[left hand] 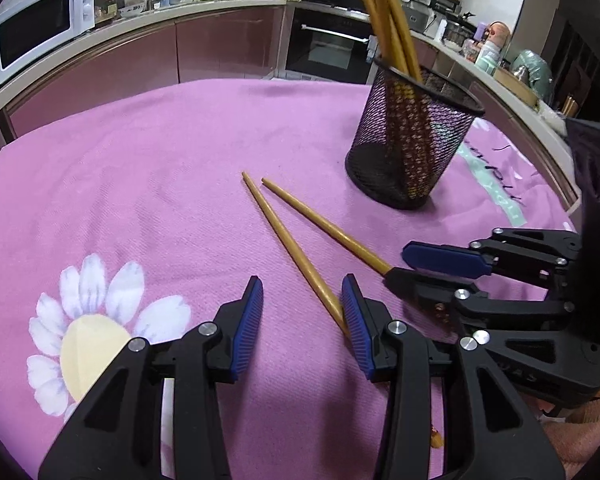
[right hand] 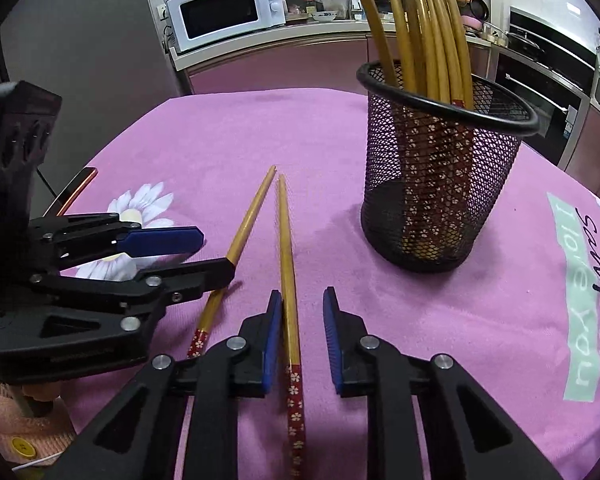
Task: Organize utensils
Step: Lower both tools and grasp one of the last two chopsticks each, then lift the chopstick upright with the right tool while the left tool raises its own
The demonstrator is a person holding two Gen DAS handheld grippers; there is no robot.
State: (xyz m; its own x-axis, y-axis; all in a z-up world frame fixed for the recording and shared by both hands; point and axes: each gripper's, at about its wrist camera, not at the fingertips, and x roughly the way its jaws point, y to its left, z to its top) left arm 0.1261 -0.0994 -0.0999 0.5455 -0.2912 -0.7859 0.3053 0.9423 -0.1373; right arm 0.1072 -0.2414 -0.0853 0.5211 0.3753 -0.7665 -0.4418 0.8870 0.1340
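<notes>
While looking along the left gripper [left hand: 304, 312], see two loose chopsticks flat on the pink cloth [left hand: 160, 168], tips nearly meeting, in front of the black mesh holder [left hand: 412, 140] that stands upright and is packed with more chopsticks. Jaws partly apart, gripping nothing; the near chopstick [left hand: 292, 248] runs against the inside of its right-hand pad, butt end hidden behind it. Same view puts the right gripper [left hand: 404, 270] side-on over the far chopstick [left hand: 324, 224]; can't tell contact from here.

Right wrist view settles that: narrow gap, stick lying between the pads, hugging the left one, clear of the right one. Not clamped. Also shows only here: red flowered handle ends on both sticks, the near chopstick passing under the left gripper's lower finger, and printed lettering [right hand: 588, 300] on the cloth.
</notes>
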